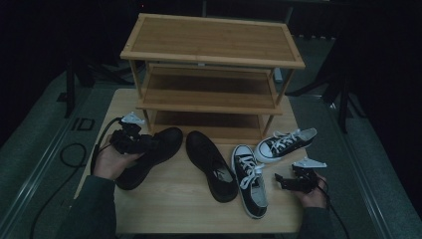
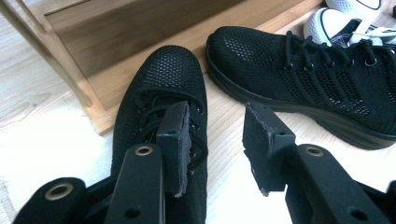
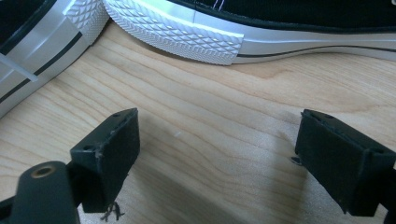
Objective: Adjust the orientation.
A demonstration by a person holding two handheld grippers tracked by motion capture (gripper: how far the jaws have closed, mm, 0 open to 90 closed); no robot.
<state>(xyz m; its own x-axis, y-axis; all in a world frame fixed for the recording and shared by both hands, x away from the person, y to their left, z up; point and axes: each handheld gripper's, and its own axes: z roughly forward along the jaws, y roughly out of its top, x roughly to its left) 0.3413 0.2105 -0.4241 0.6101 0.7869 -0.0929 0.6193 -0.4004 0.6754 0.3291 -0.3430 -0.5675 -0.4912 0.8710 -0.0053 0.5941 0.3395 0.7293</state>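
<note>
wooden shoe rack (image 1: 211, 55) stands at table's (image 1: 189, 209) far side, three shelves bare. left black mesh shoe (image 1: 149, 157) lies in front of rack's left leg, its twin (image 1: 211, 164) beside it, two black-white sneakers (image 1: 249, 179) further right. left gripper (image 2: 217, 140) sits over left shoe, jaws parted, gripping nothing. right gripper (image 3: 215, 154) released, hovering over bare wood near sneakers. to do well: clamp shoe at collar, lift level, slide onto shelf. no readable brand or writing.
</note>
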